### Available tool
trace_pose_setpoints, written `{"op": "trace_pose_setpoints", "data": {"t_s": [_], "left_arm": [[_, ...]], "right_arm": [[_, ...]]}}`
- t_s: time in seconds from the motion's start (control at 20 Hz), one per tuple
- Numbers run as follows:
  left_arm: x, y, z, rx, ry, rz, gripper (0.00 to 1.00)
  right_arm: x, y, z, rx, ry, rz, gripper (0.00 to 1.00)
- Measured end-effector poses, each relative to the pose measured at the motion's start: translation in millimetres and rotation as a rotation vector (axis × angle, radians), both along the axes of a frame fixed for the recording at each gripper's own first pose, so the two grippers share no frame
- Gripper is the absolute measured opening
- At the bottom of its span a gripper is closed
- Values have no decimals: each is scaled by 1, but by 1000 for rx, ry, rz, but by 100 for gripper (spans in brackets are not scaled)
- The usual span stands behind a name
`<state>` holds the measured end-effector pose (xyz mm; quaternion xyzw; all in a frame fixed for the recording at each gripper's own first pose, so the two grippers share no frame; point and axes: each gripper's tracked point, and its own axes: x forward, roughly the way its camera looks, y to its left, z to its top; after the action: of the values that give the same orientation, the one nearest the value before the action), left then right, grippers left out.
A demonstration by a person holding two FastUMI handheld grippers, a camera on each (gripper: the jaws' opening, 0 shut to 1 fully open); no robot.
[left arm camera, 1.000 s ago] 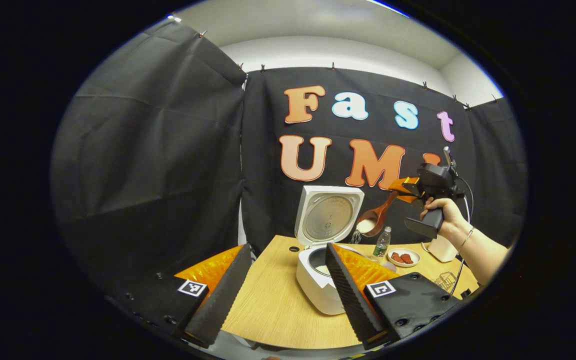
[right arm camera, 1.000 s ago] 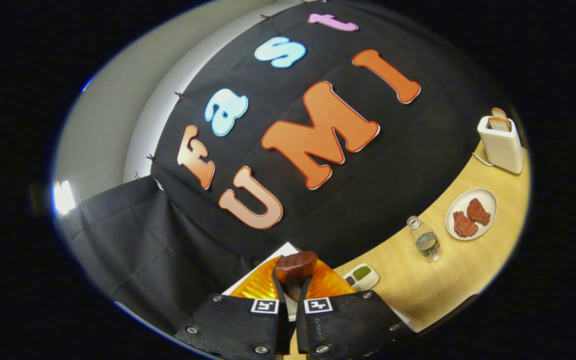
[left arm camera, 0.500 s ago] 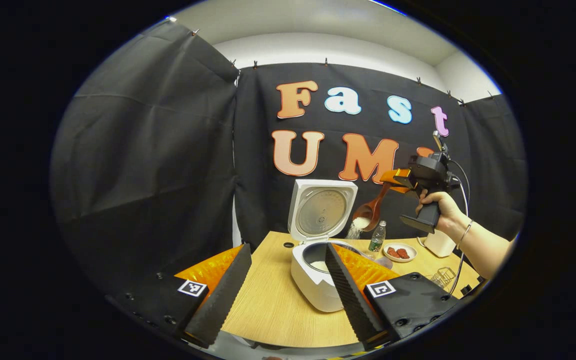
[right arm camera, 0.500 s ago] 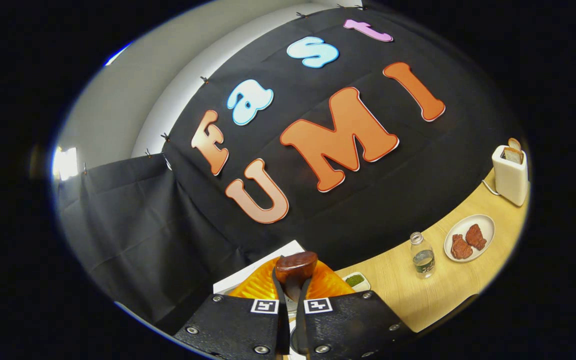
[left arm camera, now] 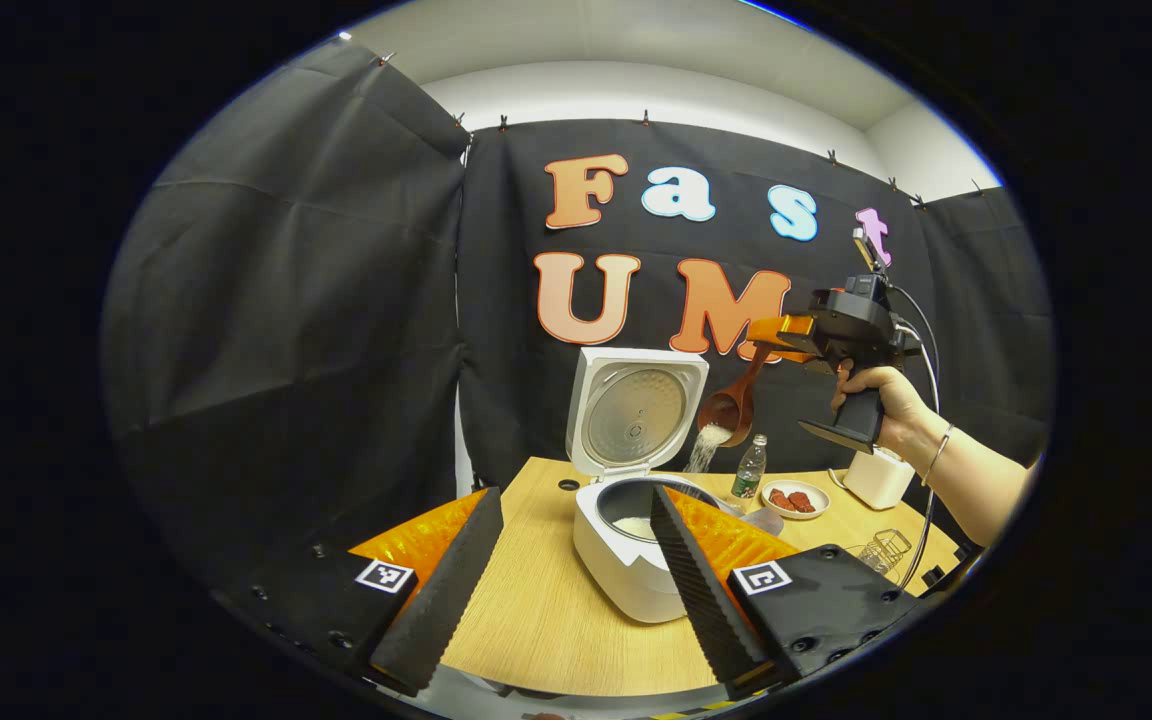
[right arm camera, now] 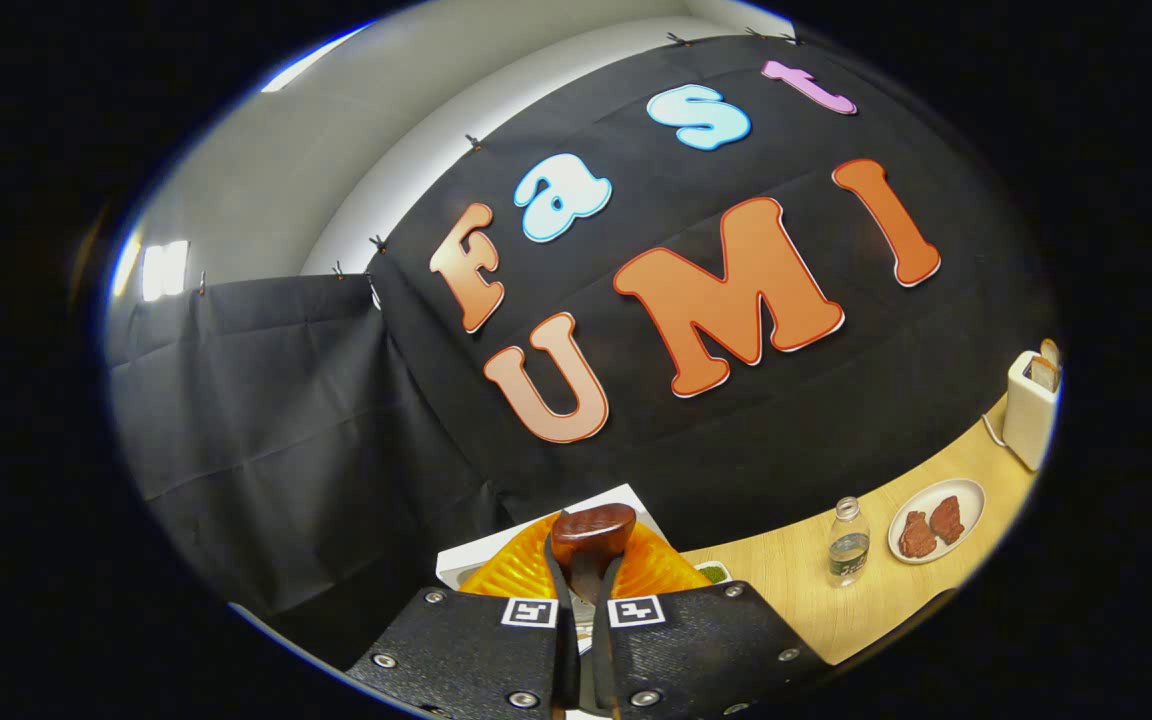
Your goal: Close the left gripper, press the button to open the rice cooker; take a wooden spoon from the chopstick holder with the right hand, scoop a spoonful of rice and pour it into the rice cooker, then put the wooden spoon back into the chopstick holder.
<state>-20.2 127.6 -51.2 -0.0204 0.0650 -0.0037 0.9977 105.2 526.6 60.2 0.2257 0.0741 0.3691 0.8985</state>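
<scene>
Dark wooden spoon (left arm camera: 733, 400) tipped bowl-down above white rice cooker (left arm camera: 624, 545), lid up; white rice (left arm camera: 704, 450) streaming into pot. Right gripper (left arm camera: 774, 330) clamps spoon handle. Left gripper (left arm camera: 576, 570) spread wide, empty, over table (left arm camera: 546, 620).

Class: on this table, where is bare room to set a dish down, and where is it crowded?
Free: the wood in front of and left of the rice cooker. Crowded: right of it, where bottle, plate, toaster and wire holder stand close together.
</scene>
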Motion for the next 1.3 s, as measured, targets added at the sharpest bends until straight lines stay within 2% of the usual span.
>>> {"op": "trace_pose_setpoints", "data": {"t_s": [0.7,1.05,1.3], "left_arm": [[3,-2,-17,8,25,7,100],[9,7,-17,-11,9,49,100],[14,6,-11,-18,-5,76,100]], "right_arm": [[-41,33,12,-214,-308,96,4],[-47,30,4,-205,-290,120,4],[-38,2,4,-163,-233,99,4]]}}
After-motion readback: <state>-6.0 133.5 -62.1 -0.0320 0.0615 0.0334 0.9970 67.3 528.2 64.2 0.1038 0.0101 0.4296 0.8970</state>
